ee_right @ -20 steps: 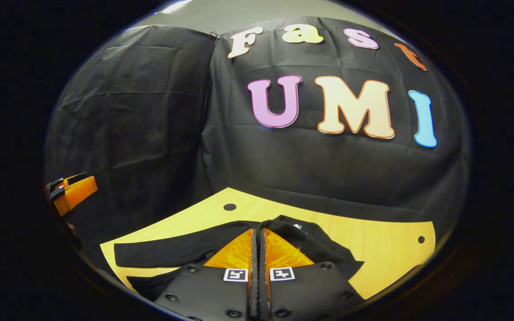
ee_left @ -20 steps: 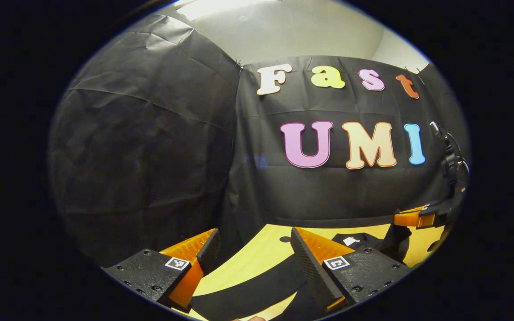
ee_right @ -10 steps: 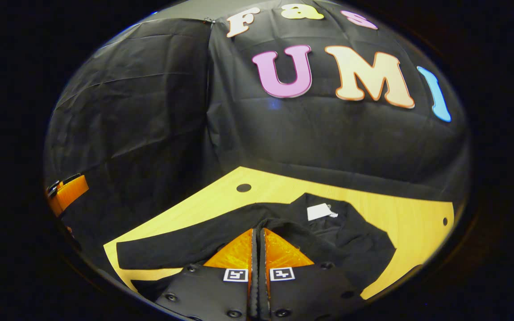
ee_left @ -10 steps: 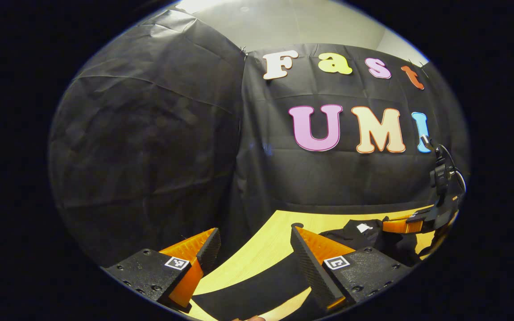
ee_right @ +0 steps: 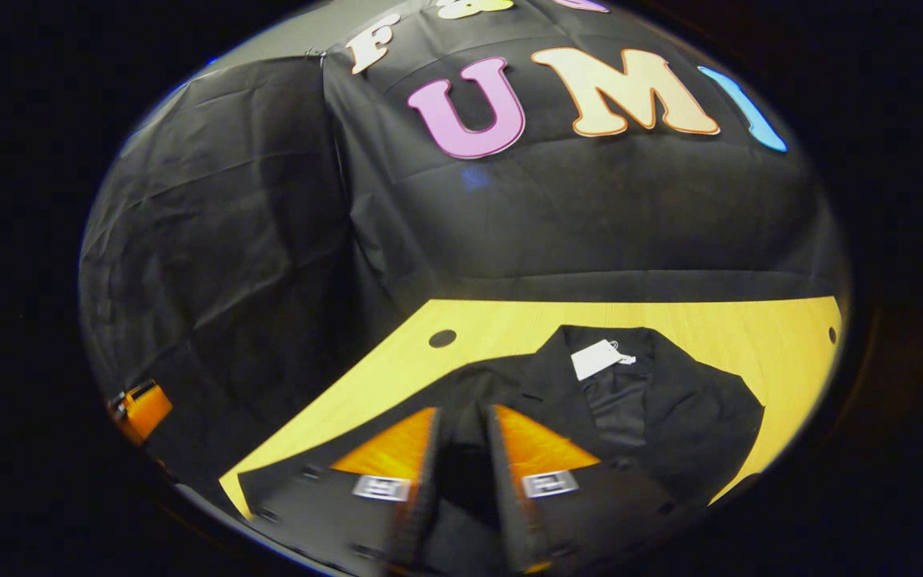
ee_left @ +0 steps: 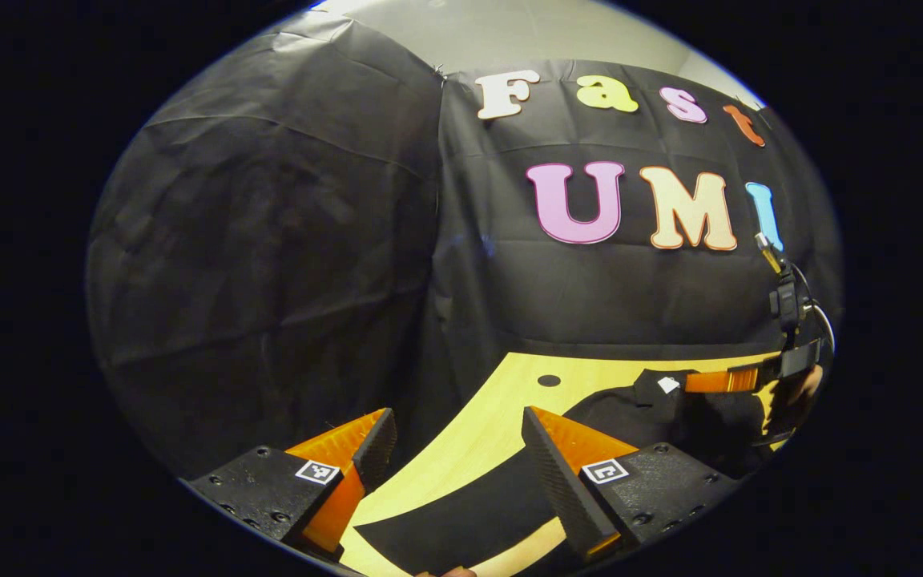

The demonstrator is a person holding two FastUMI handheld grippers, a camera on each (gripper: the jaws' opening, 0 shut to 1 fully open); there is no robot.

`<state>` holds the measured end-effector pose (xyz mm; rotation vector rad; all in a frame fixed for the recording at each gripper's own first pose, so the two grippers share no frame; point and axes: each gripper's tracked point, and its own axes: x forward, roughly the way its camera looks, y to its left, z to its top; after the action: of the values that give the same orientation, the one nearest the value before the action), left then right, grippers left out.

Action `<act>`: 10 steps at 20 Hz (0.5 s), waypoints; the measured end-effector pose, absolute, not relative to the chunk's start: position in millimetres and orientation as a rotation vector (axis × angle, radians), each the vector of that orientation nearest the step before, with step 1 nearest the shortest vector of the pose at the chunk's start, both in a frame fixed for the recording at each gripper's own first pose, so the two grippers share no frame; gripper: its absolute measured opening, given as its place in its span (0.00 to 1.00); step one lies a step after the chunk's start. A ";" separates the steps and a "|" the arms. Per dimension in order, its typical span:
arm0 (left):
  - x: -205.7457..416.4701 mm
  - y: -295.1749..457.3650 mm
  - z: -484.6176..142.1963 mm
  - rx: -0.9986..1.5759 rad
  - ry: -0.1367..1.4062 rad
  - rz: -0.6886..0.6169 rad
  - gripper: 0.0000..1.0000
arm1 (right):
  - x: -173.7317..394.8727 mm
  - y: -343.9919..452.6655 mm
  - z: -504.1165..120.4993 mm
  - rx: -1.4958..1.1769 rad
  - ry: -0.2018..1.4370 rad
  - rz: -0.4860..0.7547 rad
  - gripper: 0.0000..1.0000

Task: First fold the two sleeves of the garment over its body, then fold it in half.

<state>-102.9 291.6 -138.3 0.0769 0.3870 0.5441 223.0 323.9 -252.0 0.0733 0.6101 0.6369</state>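
On my left gripper view, the left gripper (ee_left: 457, 449) has its jaws wide apart and nothing is between them. It is above the near left part of the wooden table (ee_left: 501, 401). Under it one long black sleeve (ee_left: 461, 513) lies flat on the wood and runs across the bottom of the picture.

The black garment (ee_right: 654, 409) lies on the table in front of the right gripper (ee_right: 461, 457). Its collar points to the far side, and a white tag (ee_right: 598, 358) sits at the neck. The other sleeve seems folded over the body, but the cloth is all black and I cannot follow the edge well.

On the right gripper view, the right gripper's jaws are a little apart, with a narrow gap between the two fingers. Dark cloth shows in this gap, and the picture is blurred here, so I cannot say if the fingers touch the cloth. The gripper is low over the near part of the garment.

From the left gripper view I also see the right gripper (ee_left: 730, 379) farther off, lying level over the collar area, just beside the white tag (ee_left: 667, 385). A hand (ee_left: 790, 397) holds it at the right edge.

A small dark round hole (ee_right: 442, 338) is in the table, near the far left corner.
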 end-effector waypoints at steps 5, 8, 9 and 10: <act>-130.0 305.4 -173.3 0.021 0.505 0.578 0.94 | 219.5 312.0 -231.5 -0.043 0.509 0.630 0.97; -145.6 305.0 -202.7 -0.038 0.591 0.599 0.95 | 208.3 307.0 -226.7 -0.098 0.496 0.647 0.97; -150.6 306.0 -211.5 -0.059 0.614 0.611 0.96 | 204.2 306.3 -226.9 -0.112 0.493 0.653 0.97; -156.7 306.8 -219.7 -0.080 0.636 0.622 0.96 | 199.5 305.6 -224.4 -0.122 0.490 0.658 0.97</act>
<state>-156.7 306.8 -219.7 -0.0800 0.6361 0.6220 199.5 305.6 -224.4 -0.1217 0.4900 0.6578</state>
